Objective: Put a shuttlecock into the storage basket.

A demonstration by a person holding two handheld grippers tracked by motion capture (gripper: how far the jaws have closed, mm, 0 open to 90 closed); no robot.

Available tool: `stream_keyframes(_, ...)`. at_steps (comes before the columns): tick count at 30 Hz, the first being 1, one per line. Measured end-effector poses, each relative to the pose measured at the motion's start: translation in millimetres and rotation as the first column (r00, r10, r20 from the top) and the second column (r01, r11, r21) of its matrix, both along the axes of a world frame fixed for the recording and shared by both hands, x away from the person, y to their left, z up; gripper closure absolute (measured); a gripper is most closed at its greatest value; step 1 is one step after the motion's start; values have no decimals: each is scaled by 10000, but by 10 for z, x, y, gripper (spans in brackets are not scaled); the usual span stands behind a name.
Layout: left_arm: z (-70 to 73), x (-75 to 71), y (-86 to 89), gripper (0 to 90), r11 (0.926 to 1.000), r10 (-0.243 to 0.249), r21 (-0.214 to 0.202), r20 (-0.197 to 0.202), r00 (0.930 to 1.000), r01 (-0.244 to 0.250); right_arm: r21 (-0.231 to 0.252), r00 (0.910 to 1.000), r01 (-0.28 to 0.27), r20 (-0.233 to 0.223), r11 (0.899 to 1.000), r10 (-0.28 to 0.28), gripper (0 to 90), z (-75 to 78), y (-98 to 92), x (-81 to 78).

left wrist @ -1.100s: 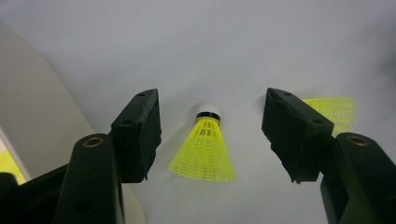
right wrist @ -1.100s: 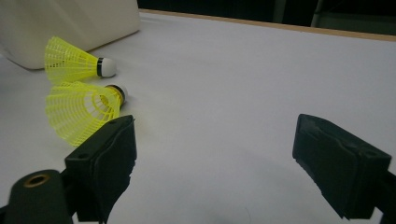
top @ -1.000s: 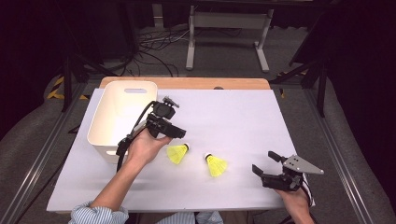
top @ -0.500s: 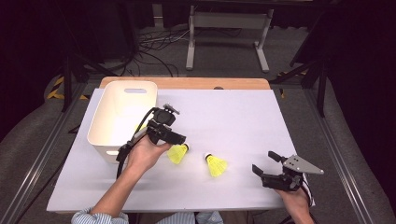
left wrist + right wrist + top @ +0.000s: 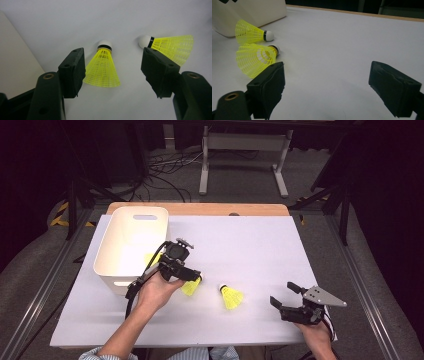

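White tabletop (image 5: 250, 250), dark room behind. Nearer shuttlecock (image 5: 102, 66) lies flat between the left gripper's (image 5: 192, 279) wide, empty jaws, cork pointing away from it. Second shuttlecock (image 5: 231, 296) just beyond. Bin (image 5: 131, 245) beside. Right gripper (image 5: 282, 295) open, well apart.

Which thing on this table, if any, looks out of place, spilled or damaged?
Nothing looks damaged. Two yellow shuttlecocks lie on their sides on the table outside the white bin, which holds something yellow.
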State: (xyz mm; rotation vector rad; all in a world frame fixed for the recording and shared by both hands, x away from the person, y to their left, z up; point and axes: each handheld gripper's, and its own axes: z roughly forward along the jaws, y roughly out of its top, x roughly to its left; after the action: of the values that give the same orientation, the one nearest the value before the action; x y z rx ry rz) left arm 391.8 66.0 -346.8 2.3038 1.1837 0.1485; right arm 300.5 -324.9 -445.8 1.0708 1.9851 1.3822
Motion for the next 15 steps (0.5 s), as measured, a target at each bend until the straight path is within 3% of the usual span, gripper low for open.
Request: stream_keyframes(15, -130, -90, -43, 359, 9998, -180, 23, -282, 9994, 181, -65, 10000, 2, -5, 10000, -2, 142, -3, 5, 1)
